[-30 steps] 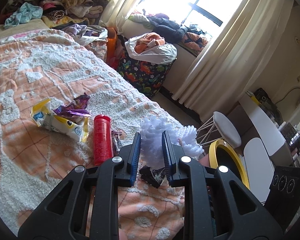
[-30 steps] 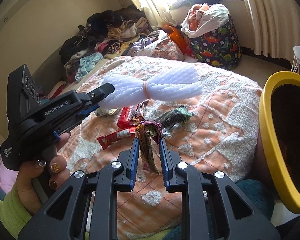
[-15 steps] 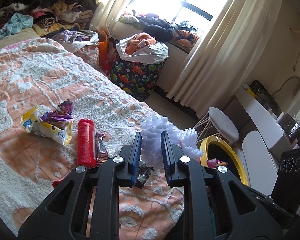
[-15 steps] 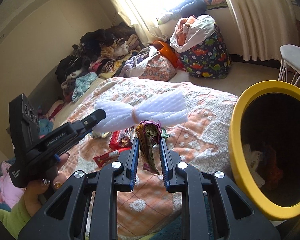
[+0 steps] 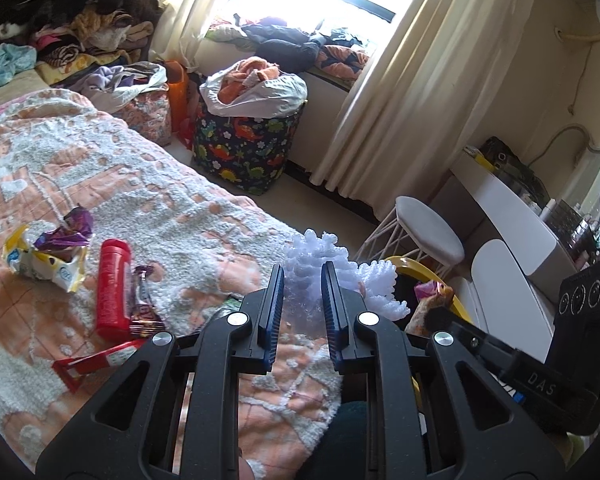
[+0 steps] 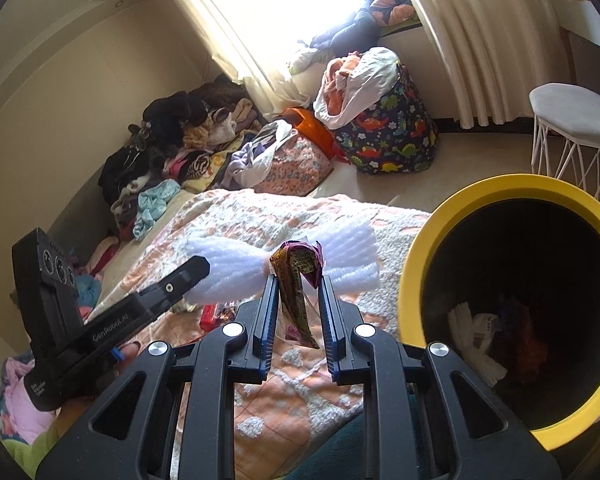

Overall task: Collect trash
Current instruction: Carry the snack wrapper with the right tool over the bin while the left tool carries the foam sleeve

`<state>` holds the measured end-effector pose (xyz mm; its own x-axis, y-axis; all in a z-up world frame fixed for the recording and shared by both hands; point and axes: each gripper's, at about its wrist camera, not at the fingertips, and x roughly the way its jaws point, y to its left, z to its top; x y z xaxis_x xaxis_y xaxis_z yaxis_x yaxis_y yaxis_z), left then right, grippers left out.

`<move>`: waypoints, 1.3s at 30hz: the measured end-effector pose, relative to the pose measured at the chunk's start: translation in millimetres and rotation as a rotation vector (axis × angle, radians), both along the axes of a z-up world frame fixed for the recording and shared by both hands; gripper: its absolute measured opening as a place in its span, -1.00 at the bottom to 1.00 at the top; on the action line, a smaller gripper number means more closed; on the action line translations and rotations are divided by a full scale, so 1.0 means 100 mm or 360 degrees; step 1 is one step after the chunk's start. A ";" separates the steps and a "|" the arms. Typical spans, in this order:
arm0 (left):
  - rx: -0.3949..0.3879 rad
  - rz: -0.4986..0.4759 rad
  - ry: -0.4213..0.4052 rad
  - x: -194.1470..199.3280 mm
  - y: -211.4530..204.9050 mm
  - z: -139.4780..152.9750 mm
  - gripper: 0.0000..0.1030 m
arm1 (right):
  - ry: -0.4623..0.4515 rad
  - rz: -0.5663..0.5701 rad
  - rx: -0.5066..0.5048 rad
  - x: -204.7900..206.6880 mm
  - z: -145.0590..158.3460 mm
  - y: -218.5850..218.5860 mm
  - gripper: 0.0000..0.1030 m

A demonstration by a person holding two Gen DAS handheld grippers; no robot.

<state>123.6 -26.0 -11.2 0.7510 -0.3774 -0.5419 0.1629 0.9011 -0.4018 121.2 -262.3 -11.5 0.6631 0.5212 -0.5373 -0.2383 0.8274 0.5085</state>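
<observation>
My left gripper is shut on a white foam net sleeve and holds it above the bed's edge; the sleeve also shows in the right wrist view. My right gripper is shut on a crumpled purple and yellow snack wrapper, just left of the yellow-rimmed trash bin. The bin holds a white glove and other trash. On the orange and white bedspread lie a red tube, a yellow and white packet, a purple wrapper, a dark candy wrapper and a red wrapper.
A dinosaur-print laundry basket full of clothes stands by the window. A white stool stands beyond the bin. Clothes are piled at the bed's far side. A white desk is at the right.
Both grippers have moved right toward the bin with their loads. The bin's opening now fills the right side of the right wrist view.
</observation>
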 end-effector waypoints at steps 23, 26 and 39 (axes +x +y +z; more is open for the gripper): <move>0.0091 -0.0195 0.0000 0.02 -0.60 -0.06 -0.74 | -0.0028 -0.0295 0.0038 0.13 -0.03 -0.73 -0.62; 0.0099 -0.0213 0.0001 0.03 -0.66 -0.07 -0.74 | -0.0033 -0.0321 0.0034 0.13 -0.03 -0.79 -0.62; 0.0172 -0.0289 -0.0004 0.02 -0.93 -0.12 -0.74 | -0.0041 -0.0450 0.0033 0.15 -0.08 -1.08 -0.62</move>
<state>125.5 -118.5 -23.3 0.6771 -0.4465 -0.5850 0.3277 0.8947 -0.3036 136.6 -370.6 -19.1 0.7971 0.3243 -0.5094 -0.0125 0.8522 0.5230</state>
